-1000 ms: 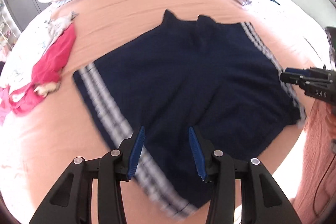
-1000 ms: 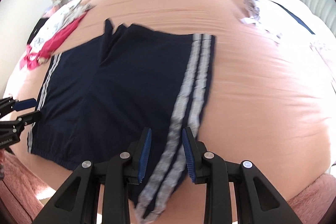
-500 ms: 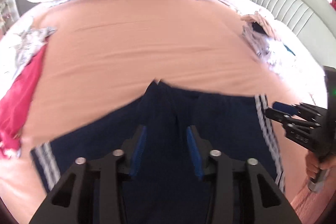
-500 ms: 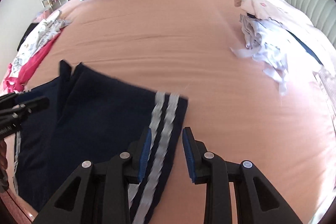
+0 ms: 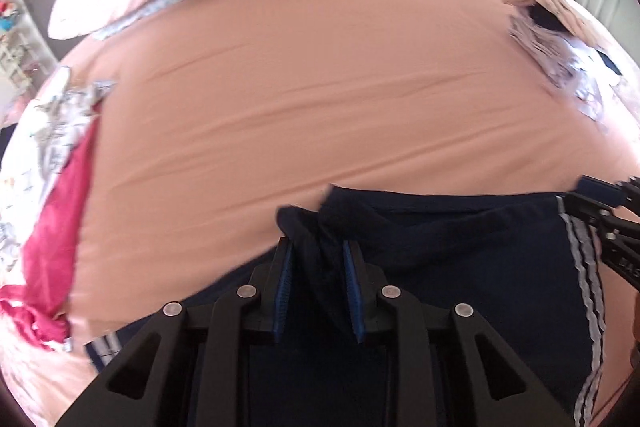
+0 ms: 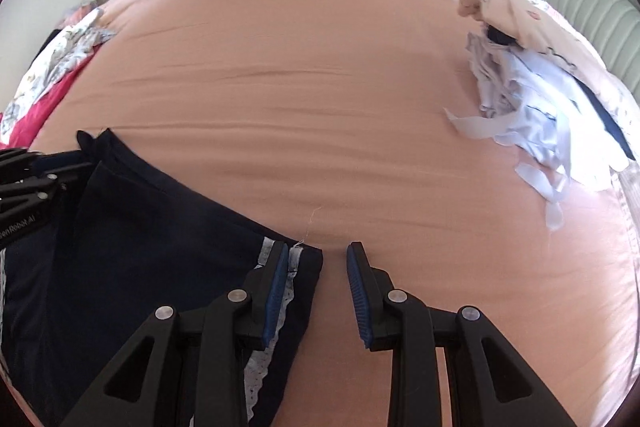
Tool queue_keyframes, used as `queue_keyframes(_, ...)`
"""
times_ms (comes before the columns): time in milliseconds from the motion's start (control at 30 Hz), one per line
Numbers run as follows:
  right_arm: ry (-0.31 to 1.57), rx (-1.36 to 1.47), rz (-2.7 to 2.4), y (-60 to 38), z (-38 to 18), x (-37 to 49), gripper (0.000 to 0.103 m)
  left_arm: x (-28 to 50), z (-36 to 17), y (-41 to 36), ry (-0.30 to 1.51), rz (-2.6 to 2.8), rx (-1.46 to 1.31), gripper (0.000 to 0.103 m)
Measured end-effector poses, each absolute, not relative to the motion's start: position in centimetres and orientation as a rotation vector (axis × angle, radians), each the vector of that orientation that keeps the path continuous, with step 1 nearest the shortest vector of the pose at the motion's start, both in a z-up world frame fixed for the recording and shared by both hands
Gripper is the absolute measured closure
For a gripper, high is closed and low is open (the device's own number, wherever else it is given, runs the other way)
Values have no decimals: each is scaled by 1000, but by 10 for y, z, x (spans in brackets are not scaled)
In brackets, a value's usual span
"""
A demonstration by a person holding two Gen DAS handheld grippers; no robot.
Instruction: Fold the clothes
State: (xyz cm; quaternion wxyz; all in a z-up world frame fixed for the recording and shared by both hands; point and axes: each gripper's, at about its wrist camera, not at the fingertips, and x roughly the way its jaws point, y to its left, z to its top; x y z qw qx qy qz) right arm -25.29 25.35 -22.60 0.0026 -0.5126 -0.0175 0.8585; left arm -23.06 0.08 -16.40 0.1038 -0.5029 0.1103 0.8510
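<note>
Jaws of both grippers apart, navy shorts between them

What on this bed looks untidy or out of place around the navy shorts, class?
The navy shorts are bunched at the crotch point between the left gripper's open fingers. Crumpled heaps lie on both bed edges: pale clothes and a pink garment.

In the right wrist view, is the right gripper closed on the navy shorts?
No: the right gripper is open, the shorts' striped corner lying between its fingers, neither pad pressing it.
</note>
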Motion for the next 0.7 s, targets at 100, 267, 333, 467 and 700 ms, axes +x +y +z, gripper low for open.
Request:
queue_keyframes(100,41,-1572,2702,267,-217,-245,74,-217,-144,-3,177,2500,-1374,81)
queue_keyframes(267,160,-1594,2678,287,-207,-240,74,-194,-133,5,240,2475,-1311,81)
queue_keyframes(333,223,-1639,2690,287,-212,-242,74,-188,-134,8,254,2455,-1318,81)
queue_keyframes(467,269,-1662,2712,284,-218,-245,74,-174,-133,12,299,2481,-1292,81)
queue_keyframes(700,108,-1643,2851,253,-205,-243,74,-176,-147,16,313,2380,-1333,81)
